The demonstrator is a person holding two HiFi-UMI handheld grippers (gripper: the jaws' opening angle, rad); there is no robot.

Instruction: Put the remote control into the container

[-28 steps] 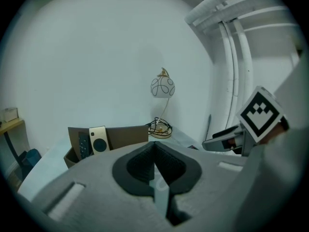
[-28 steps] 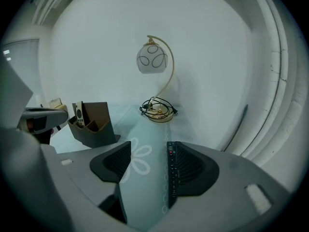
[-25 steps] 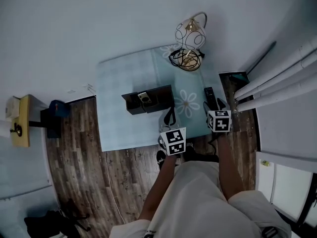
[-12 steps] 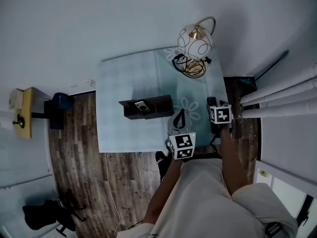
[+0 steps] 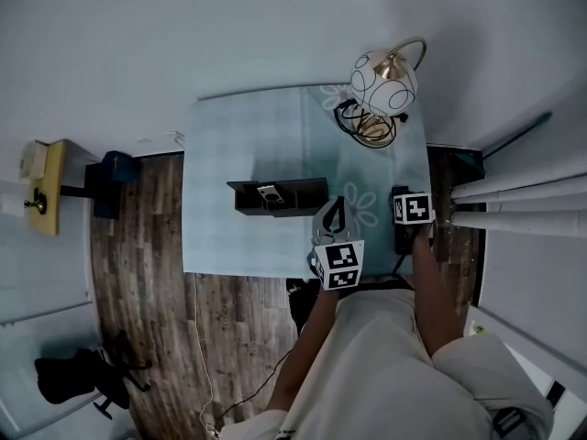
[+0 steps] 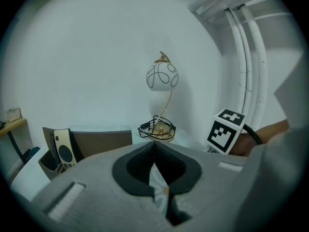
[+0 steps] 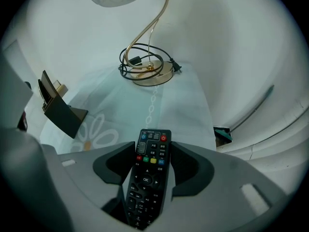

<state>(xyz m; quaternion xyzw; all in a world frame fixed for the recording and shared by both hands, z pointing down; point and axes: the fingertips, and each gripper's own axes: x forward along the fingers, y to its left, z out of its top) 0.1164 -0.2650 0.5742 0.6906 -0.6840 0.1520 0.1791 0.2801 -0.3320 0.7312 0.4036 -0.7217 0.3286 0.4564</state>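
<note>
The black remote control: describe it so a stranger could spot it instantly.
On the pale blue tablecloth, look near the right edge, just this side of the globe lamp. The black remote is there: long, with coloured buttons, unlike the small white remote standing in the dark container.

Table [image 5: 220, 154] against wall. Container [image 5: 303, 195] at table centre, small remote [image 5: 271, 192] standing in its left part. Lamp [image 5: 383, 85] at far right corner, cord [image 7: 145, 62] coiled round base. Remote control [image 7: 148, 178] on table by right edge, right of container, nearer than lamp. Pipes [image 5: 514, 195] beyond table's right side.
</note>
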